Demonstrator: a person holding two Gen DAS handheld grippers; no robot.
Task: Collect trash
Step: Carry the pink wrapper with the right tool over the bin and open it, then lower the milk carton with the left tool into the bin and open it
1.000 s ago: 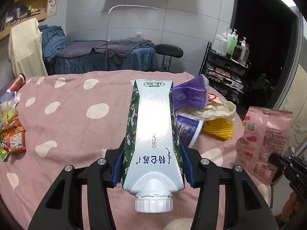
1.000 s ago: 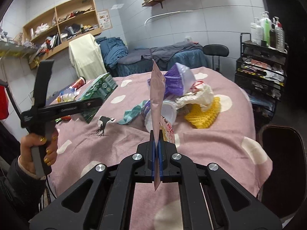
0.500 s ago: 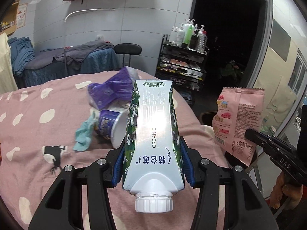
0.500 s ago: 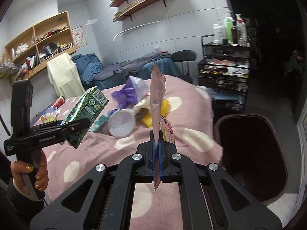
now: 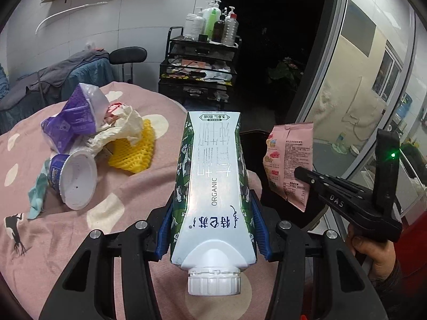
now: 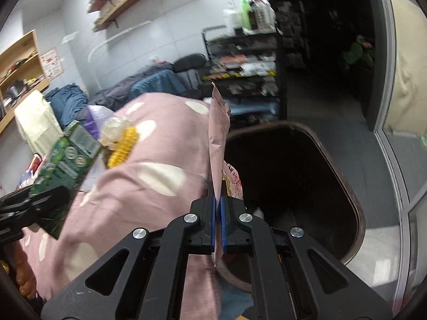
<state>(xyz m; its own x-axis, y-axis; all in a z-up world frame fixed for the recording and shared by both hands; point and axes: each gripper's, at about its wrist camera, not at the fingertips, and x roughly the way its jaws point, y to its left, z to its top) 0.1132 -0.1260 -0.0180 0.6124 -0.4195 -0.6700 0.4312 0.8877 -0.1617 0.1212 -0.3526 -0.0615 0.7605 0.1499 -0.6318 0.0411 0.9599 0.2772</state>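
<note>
My left gripper (image 5: 213, 210) is shut on a green and white milk carton (image 5: 213, 176), cap toward the camera, held above the pink spotted tablecloth (image 5: 125, 186) near its right edge. My right gripper (image 6: 218, 226) is shut on a pink snack bag (image 6: 217, 138), held edge-on above the rim of a dark trash bin (image 6: 293, 176). The bag also shows in the left wrist view (image 5: 291, 160), right of the carton. The carton shows in the right wrist view (image 6: 66, 160) at the left.
On the cloth lie a purple wrapper (image 5: 72, 122), a white cup on its side (image 5: 74, 178), crumpled paper (image 5: 125, 122), yellow foam netting (image 5: 136, 152) and a teal scrap (image 5: 37, 192). A black shelf cart with bottles (image 5: 202, 61) stands behind.
Both grippers swung right, past the table's edge, with their loads. The bin has come closer and now lies right under the pink bag. The trash pile has slid left.
</note>
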